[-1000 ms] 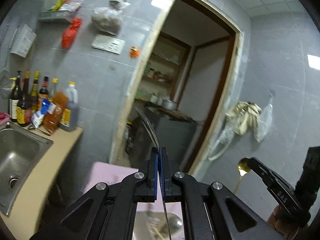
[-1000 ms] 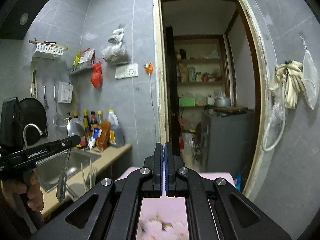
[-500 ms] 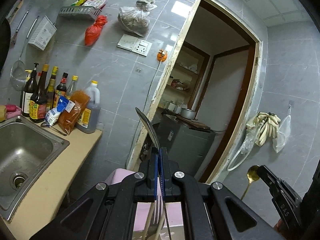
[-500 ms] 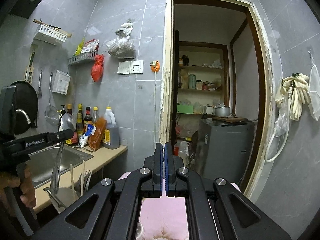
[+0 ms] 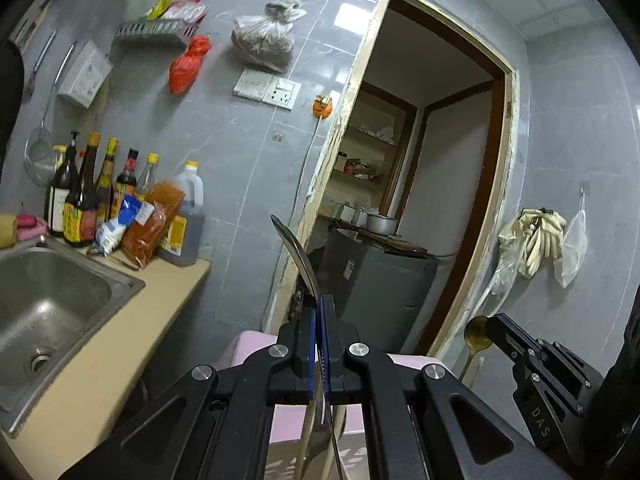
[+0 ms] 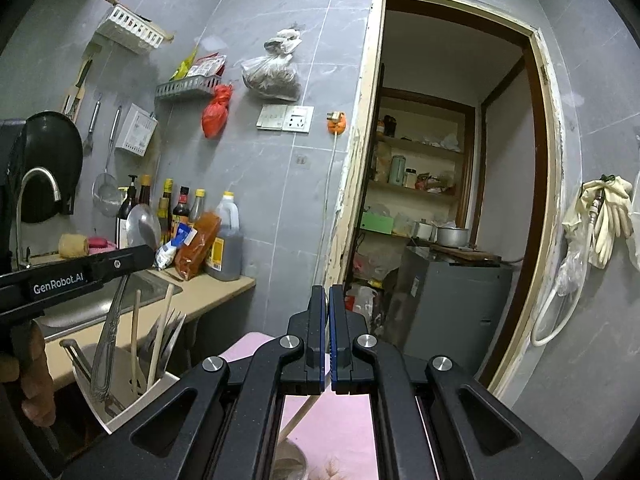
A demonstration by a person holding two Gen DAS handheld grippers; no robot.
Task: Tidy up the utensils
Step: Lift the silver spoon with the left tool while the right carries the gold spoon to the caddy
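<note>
My left gripper (image 5: 319,304) is shut on a steel spoon (image 5: 297,254), bowl upward, handle running down between the pads. In the right wrist view the left gripper (image 6: 150,250) holds the steel spoon (image 6: 109,340) upright, its handle end down inside a white utensil holder (image 6: 134,410) that has chopsticks and forks in it. My right gripper (image 6: 329,294) is shut on a gold spoon (image 5: 477,334); in the left wrist view the right gripper (image 5: 491,327) pinches it just under the bowl. In its own view only the pale handle (image 6: 301,414) shows below the fingers.
A steel sink (image 5: 44,308) and tan counter (image 5: 120,344) lie at the left, with sauce bottles (image 5: 84,200) at the wall. A pink surface (image 6: 340,416) lies below both grippers. An open doorway (image 6: 440,200) is ahead, and gloves (image 6: 608,216) hang at the right.
Both grippers have sunk, and the right one has moved closer to the holder. The steel spoon's handle, earlier hanging above the holder, now reaches down into it. Both grips are unchanged.
</note>
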